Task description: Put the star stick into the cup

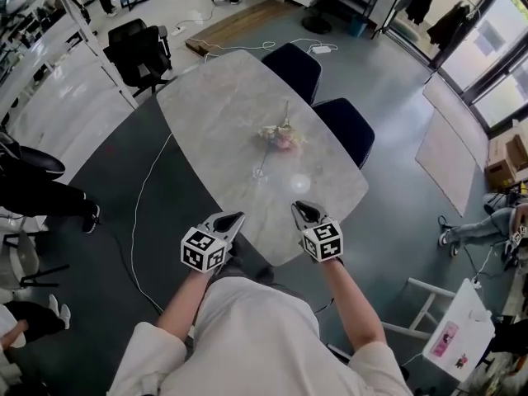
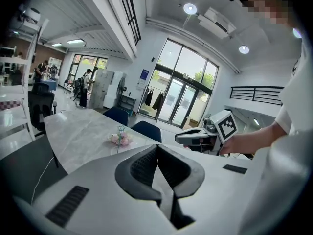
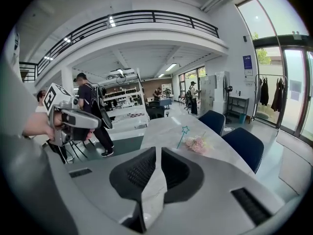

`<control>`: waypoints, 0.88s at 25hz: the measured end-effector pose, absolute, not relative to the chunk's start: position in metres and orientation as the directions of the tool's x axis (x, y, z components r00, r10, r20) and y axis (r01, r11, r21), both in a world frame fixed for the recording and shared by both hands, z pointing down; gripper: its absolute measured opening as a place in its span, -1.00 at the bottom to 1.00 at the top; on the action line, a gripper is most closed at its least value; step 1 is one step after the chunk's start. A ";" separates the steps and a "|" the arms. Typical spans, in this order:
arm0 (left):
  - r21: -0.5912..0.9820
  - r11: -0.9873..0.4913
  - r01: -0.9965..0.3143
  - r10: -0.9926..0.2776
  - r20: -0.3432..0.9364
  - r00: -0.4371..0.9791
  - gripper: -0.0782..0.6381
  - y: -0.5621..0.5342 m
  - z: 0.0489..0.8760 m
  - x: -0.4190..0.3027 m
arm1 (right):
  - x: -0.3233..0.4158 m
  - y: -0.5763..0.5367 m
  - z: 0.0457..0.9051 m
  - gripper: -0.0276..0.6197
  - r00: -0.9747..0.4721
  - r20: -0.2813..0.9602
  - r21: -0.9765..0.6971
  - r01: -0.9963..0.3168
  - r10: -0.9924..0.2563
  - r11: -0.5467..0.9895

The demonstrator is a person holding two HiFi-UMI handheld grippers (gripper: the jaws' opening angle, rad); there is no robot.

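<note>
Star stick: leans mid-tabletop beside pink flowers, seemingly propped in a clear cup. Your left hand-held gripper is pressed together and your right hand-held gripper barely parted. Both sit empty at the near edge, nothing apparently left to carry.

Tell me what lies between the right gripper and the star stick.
Only bare table between right gripper and star stick, as the right gripper view shows; the head view adds a pale round patch, perhaps glare.
</note>
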State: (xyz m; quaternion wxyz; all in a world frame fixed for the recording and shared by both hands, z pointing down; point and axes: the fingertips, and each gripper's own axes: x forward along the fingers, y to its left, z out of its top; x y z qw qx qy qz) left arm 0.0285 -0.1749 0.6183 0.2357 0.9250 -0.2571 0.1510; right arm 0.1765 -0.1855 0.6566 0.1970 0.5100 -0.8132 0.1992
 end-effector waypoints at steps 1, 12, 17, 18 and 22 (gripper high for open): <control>0.358 -0.750 -0.557 -0.418 0.396 0.817 -0.73 -0.165 0.615 0.029 | 0.180 -0.173 0.654 -0.80 -0.407 0.515 -0.126 -0.906 -0.754 0.404; 0.334 -0.732 -0.593 -0.470 0.383 0.795 -0.73 -0.086 0.596 0.030 | 0.203 -0.090 0.614 -0.87 -0.410 0.425 -0.149 -0.911 -0.807 0.385; 0.295 -0.760 -0.579 -0.465 0.374 0.802 -0.73 -0.084 0.584 0.020 | 0.208 -0.082 0.601 -0.90 -0.371 0.390 -0.149 -0.928 -0.842 0.340; 0.286 -0.766 -0.575 -0.464 0.373 0.803 -0.73 -0.085 0.578 0.017 | 0.207 -0.081 0.597 -0.90 -0.364 0.387 -0.148 -0.931 -0.847 0.332; 0.261 -0.785 -0.561 -0.466 0.346 0.814 -0.73 -0.091 0.545 0.003 | 0.199 -0.078 0.568 -0.90 -0.340 0.359 -0.138 -0.940 -0.869 0.311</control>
